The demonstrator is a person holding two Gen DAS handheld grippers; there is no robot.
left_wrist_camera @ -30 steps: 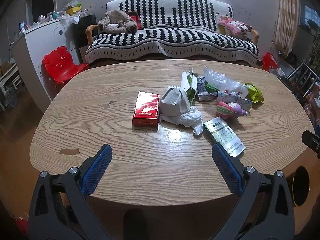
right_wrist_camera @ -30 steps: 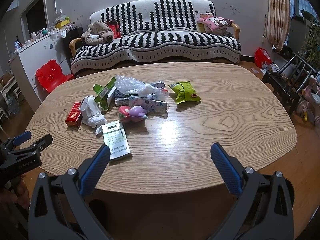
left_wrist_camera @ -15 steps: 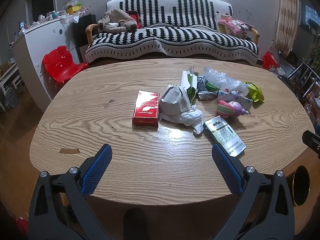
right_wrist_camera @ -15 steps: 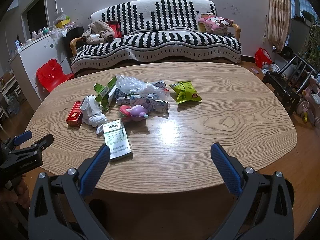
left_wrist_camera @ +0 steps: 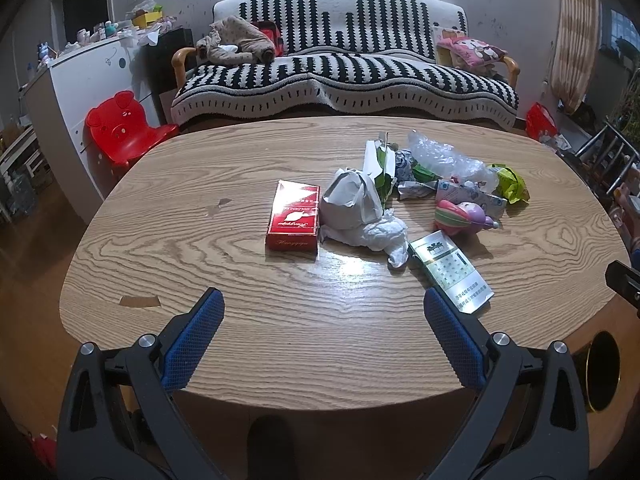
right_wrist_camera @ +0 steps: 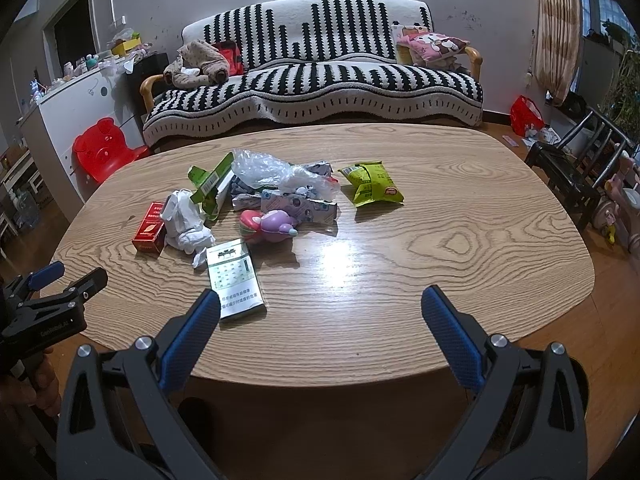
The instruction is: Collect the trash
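Trash lies in a pile on the oval wooden table (left_wrist_camera: 200,240): a red carton (left_wrist_camera: 294,214), crumpled white paper (left_wrist_camera: 356,212), a silver-green carton (left_wrist_camera: 450,270), a pink-purple toy (left_wrist_camera: 460,218), clear plastic wrap (left_wrist_camera: 444,156) and a green snack bag (right_wrist_camera: 370,182). My left gripper (left_wrist_camera: 323,304) is open and empty above the table's near edge, short of the red carton. My right gripper (right_wrist_camera: 320,304) is open and empty above the near edge, its left finger (right_wrist_camera: 192,332) close to the silver-green carton (right_wrist_camera: 234,276).
A striped sofa (left_wrist_camera: 344,76) stands behind the table. A red child's chair (left_wrist_camera: 120,128) and a white cabinet (left_wrist_camera: 80,80) are at the left. A dark round bin (left_wrist_camera: 600,372) sits on the floor at the right. A black chair (right_wrist_camera: 576,168) is at the far right.
Both grippers have crept slightly forward toward the table; the trash looks a little nearer. Nothing on the table has moved.
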